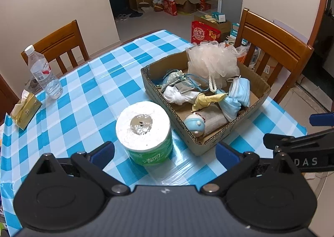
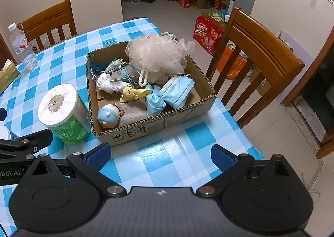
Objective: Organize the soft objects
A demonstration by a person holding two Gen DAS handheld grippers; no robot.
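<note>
A cardboard box [image 1: 256, 109] [image 2: 158, 126] on the checked tablecloth holds a white mesh bath pouf [image 1: 213, 61] [image 2: 156, 55], blue face masks [image 1: 240, 91] [image 2: 177, 91], a yellow cloth [image 1: 205, 100] [image 2: 133, 92], a white cloth [image 1: 177, 94] [image 2: 107, 83], blue cord and a small blue-and-white plush [image 1: 195, 124] [image 2: 108, 118]. A toilet paper roll [image 1: 144, 130] [image 2: 62, 111] in green wrap stands upright left of the box. My left gripper [image 1: 165, 153] is open, just behind the roll. My right gripper [image 2: 160, 156] is open over bare tablecloth in front of the box.
A water bottle [image 1: 42, 72] [image 2: 22, 47] and a tissue pack [image 1: 25, 109] [image 2: 7, 74] sit at the table's far left. Wooden chairs [image 1: 273, 49] [image 2: 256, 53] stand at the back left and right. The table edge [image 2: 240, 124] drops off to the right of the box.
</note>
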